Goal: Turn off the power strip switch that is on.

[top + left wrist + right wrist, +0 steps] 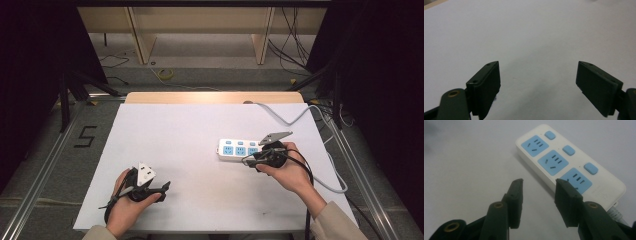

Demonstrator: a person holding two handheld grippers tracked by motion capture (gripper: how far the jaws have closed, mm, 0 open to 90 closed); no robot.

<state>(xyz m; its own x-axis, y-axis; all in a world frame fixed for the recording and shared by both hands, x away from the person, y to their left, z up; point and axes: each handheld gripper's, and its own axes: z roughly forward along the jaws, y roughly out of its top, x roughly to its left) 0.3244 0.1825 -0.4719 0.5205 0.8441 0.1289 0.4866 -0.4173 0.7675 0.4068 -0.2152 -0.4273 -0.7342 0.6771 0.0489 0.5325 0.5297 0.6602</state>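
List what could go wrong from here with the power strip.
1. The right gripper is open with nothing between its jaws; one jaw overlaps the power strip near its cable end, so closing here might nudge the strip or catch only its edge.
2. The strip's grey cable runs off the table's far edge; dragging the strip could pull it taut.

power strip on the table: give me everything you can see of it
The white plastic power strip is a flat rounded bar lying face up on the white table sheet, right of centre. Its face carries three blue sockets in a row, each paired with a small blue rounded switch. Nothing is plugged in. A pale grey cord leaves its end by the right gripper and runs to the table's far edge. That gripper's jaws stand open beside it, gripping nothing; one jaw overlaps its nearest socket, contact unclear.
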